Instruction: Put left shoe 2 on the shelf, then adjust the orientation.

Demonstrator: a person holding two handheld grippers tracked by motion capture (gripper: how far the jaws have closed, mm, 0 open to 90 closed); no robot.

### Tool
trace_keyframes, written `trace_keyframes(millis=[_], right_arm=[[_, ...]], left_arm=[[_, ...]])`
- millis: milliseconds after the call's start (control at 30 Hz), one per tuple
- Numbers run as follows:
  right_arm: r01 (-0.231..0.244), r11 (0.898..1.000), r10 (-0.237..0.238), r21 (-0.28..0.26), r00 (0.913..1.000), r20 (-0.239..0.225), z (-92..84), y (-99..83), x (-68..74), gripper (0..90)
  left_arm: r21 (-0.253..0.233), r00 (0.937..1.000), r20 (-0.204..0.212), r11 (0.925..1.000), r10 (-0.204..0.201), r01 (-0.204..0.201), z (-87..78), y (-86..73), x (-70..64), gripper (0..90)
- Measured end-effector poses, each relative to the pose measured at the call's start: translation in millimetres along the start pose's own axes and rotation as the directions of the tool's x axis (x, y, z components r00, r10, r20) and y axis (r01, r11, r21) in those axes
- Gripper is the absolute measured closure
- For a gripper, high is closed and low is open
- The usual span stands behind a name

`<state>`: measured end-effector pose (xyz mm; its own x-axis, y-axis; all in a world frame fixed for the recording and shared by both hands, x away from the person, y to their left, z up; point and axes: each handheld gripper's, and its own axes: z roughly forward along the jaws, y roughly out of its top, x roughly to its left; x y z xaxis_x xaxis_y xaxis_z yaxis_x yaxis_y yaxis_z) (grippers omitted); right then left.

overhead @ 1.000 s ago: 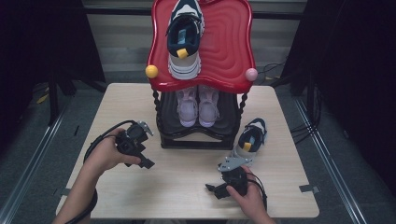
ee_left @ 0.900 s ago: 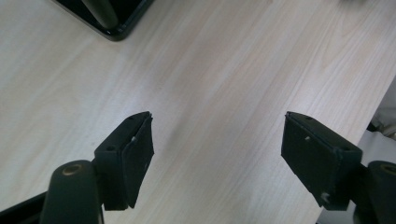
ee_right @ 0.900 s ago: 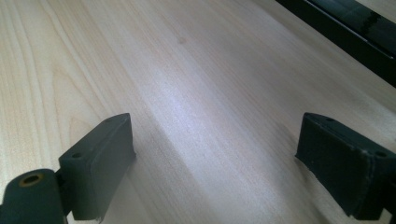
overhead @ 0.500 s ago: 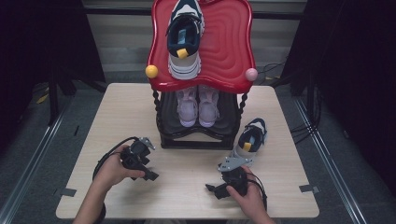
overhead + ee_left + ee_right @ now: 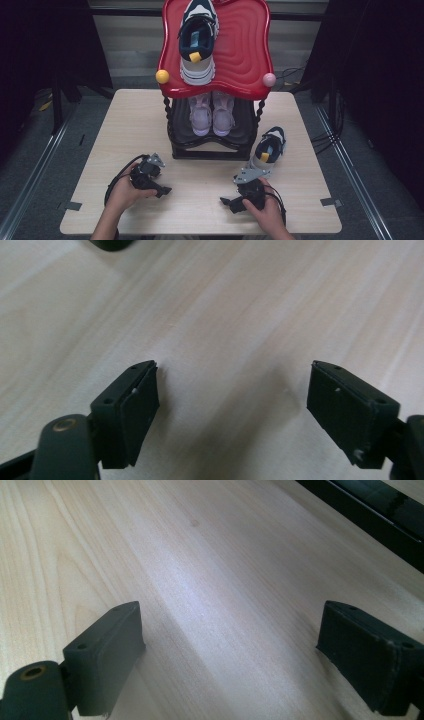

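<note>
Starting on the left: your left gripper (image 5: 159,191) is down low over the table (image 5: 125,120), in front of the shoe rack (image 5: 212,147) and off its left corner. Its jaws have just been opening and now stand wide with nothing between them, just bare wood in the left gripper view.

Middle: the rack itself has a pair of pale pink shoes (image 5: 212,112) on its lower shelf and one navy-and-white sneaker (image 5: 198,40) up on the red top (image 5: 245,55).

Right: your right gripper (image 5: 227,204) rests in front of the rack's right corner, jaws also spread wide and empty. The matching sneaker (image 5: 268,147) sits on the table just beside the rack's right leg, heel toward you, a little beyond that gripper.

My guess is that loose sneaker is the one to go for, probably to join its mate on top. If so:

- use the right gripper, it's the near one
- come in over the heel and pinch the collar or heel wall, not the soft tongue
- the shoe is tight against the rack leg, so keep the far jaw clear of the post
- lift straight up before swinging over, the red top overhangs

Keep the left one parked out of the way.
</note>
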<state>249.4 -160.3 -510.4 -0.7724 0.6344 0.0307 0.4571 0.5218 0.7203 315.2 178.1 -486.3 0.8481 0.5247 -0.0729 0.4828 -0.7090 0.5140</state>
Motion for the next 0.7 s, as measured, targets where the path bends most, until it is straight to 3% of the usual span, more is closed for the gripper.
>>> trace_keyframes(millis=[100, 367, 700], right_arm=[[-0.001, 1.0, 0.001, 0.0, 1.0, 0.0, -0.1, -0.1, 0.1, 10.3], [0.0, 1.0, 0.0, 0.001, 1.0, -0.001, -0.1, 0.0, 0.0, 10.3], [0.003, 1.0, -0.003, 0.003, 1.0, 0.001, -0.3, -0.1, -0.1, 10.3]], left_arm=[[-0.041, 0.9994, -0.031, 0.999, 0.015, -0.017, 2.7, -5.1, -4.8, 15.3], [-0.142, 0.9981, -0.06, 0.9899, -0.014, 0.005, 7.3, -16.2, -11.1, 7.1], [-0.194, 0.998, -0.064, 0.9809, -0.005, -0.008, 11.1, -22.7, -13.7, 0.0]])
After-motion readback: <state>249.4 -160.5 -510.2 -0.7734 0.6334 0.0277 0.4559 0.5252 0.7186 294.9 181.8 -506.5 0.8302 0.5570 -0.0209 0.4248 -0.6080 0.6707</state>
